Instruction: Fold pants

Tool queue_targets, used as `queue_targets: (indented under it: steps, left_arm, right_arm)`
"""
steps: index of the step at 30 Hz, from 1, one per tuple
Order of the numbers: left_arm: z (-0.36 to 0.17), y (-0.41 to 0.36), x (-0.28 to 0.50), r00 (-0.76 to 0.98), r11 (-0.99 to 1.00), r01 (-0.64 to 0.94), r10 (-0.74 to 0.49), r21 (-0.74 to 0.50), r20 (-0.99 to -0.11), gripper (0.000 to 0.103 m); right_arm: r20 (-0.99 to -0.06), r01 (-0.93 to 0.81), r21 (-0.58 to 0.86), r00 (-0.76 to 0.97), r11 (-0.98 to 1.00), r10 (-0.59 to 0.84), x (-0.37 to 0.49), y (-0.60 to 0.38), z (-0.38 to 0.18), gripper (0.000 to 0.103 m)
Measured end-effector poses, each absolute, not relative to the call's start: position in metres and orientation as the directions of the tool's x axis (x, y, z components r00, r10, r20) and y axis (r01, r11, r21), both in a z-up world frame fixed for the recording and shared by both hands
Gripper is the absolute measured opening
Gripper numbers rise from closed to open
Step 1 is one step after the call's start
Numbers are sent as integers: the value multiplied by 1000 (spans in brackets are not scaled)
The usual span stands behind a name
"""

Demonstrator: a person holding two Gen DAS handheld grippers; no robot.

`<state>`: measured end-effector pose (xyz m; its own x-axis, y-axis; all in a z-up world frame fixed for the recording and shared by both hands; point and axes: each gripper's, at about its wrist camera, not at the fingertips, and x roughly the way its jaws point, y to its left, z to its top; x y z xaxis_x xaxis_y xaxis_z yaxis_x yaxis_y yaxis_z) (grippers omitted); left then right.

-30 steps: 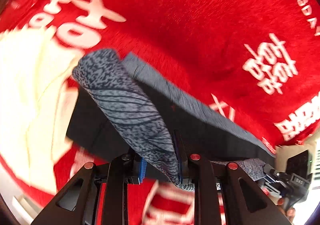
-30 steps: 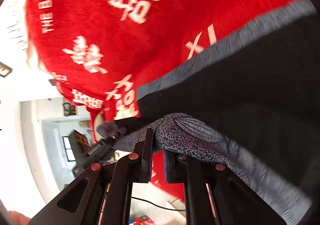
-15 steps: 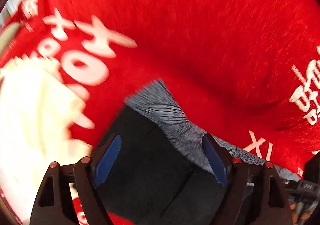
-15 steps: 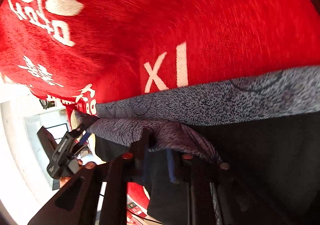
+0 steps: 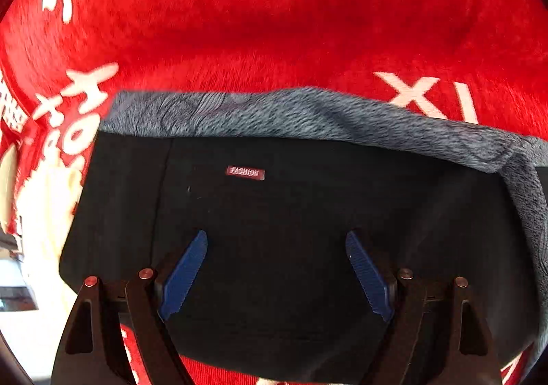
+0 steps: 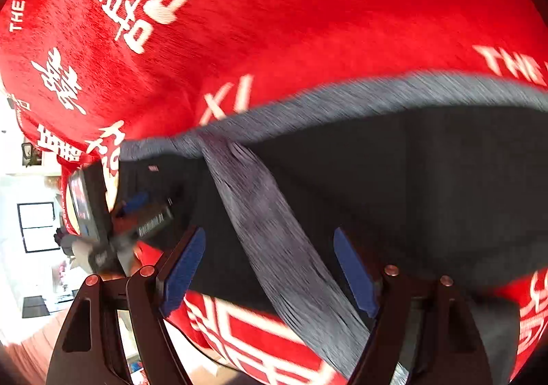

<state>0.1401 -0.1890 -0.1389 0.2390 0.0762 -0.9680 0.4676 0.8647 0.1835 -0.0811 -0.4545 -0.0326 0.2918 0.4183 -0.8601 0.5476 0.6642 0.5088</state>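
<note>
Your two fisheye views are brightly lit, reds saturated. The right wrist picture is streaked with motion blur, and daylight blows out at 9 o'clock. The left wrist picture is sharper. Both bend hard and darken to black at the rim.

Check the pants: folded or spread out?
Folded. The pants lie doubled, black side over grey lining, on the red blanket.
</note>
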Motion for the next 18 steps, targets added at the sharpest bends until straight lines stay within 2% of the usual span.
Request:
queue_targets:
  steps: [3,6,11,18]
  left_arm:
    - [-112,-193,126,188,870,485,-9,85,-982,84]
    - [-87,-212,91,155,824,566,-89,15,-984,84]
    - [-72,-248,21,6,712,681,-239,-171,-971,84]
    - [-76,-285,-65,-156,595,745,-282,-301,-947,84]
  right_arm:
    - [-869,579,494,319,649,378,-124,-462,-22,81]
    - [-887,639,461,334,616,318,-173,-465,-13,81]
    - [-920,773,392,324,498,221,-269,-460,-7,81]
    - [-950,889,311,300,335,84,-378,-436,-8,81]
